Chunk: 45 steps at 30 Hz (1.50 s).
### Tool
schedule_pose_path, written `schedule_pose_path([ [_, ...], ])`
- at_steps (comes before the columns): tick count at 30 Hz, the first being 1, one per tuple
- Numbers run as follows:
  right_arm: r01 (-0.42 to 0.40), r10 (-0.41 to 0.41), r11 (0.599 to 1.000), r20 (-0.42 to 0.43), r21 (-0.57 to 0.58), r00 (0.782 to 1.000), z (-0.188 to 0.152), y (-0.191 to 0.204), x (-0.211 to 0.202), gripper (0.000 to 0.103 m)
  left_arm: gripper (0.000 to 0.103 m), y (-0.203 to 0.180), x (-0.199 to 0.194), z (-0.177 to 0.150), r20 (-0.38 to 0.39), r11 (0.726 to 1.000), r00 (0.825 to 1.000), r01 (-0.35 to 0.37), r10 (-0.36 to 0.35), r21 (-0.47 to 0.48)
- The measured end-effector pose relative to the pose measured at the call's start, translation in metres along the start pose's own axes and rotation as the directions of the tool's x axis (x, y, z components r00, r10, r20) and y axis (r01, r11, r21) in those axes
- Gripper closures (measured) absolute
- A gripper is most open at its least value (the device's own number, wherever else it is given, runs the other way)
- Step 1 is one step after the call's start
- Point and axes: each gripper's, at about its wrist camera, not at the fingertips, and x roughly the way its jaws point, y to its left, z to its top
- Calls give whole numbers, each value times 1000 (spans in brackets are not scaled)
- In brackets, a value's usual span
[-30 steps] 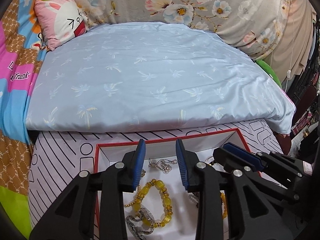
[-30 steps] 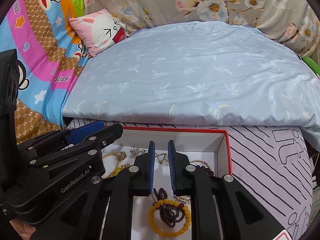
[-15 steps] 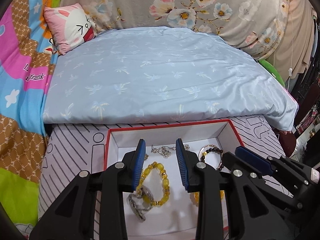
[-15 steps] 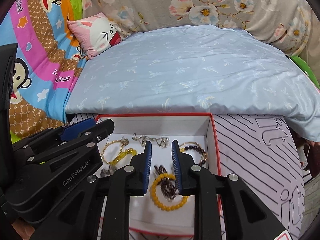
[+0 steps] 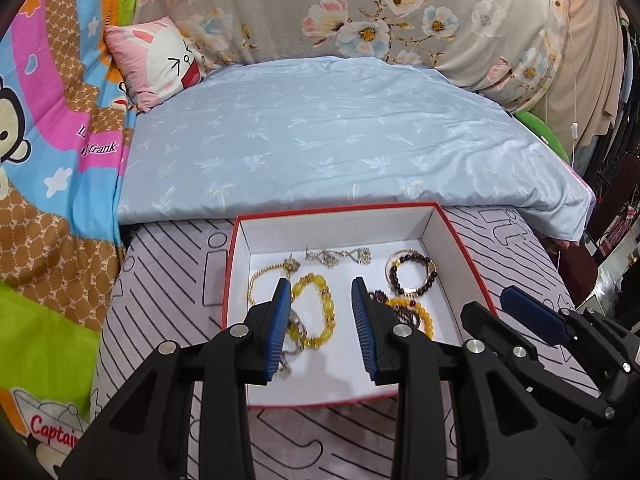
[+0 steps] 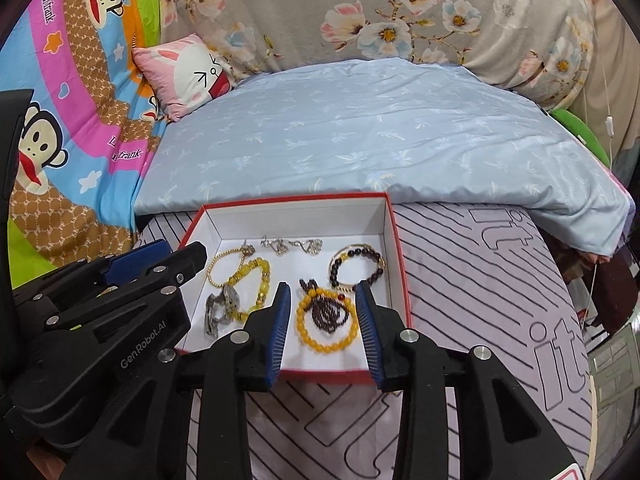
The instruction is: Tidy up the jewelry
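Here, the red-rimmed white box is taken as the landmark. Nearest the cameras, above its near edge, the left gripper is seen with its jaws apart at a narrow gap and nothing between the blue pads; the right gripper is held just beside it, jaws opening, likewise empty. Inside the box, at its near right, an amber bead bracelet is laid over a dark garnet-coloured bead strand. At its near left, a silver metal watch is touched by a yellow chunky-bead bracelet. Toward the far left corner a thin gold bead chain is found; along the far wall, a silver chain with pendants; at the far right, a dark bead bracelet with a gold bangle. The box is borne by a lilac striped sheet. Beyond the box, a pale blue quilt is spread; further left, a pink rabbit cushion and a cartoon monkey blanket; furthest, a grey floral cover.
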Motion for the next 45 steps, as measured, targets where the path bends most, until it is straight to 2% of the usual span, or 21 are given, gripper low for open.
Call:
schedule_pose_path([
  [12, 37, -37, 999, -25, 21, 999, -36, -1, -23, 65, 69, -9, -21, -37, -21, 999, 999, -33, 33, 0],
  [19, 63, -62, 997, -26, 33, 998, -54, -4, -36, 50, 58, -5, -31, -59, -30, 997, 997, -67, 66, -23],
  [30, 73, -71, 997, -48, 40, 996, -81, -2, -43, 48, 45, -3, -42, -87, -43, 992, 991, -125, 124, -32],
  [34, 91, -89, 995, -47, 45, 995, -88, -4, -47, 44, 44, -6, -46, -95, -42, 989, 989, -145, 144, -24],
  [45, 117, -115, 991, -51, 57, 992, -105, -8, -56, 41, 38, -10, -54, -113, -54, 986, 985, -167, 165, -27],
])
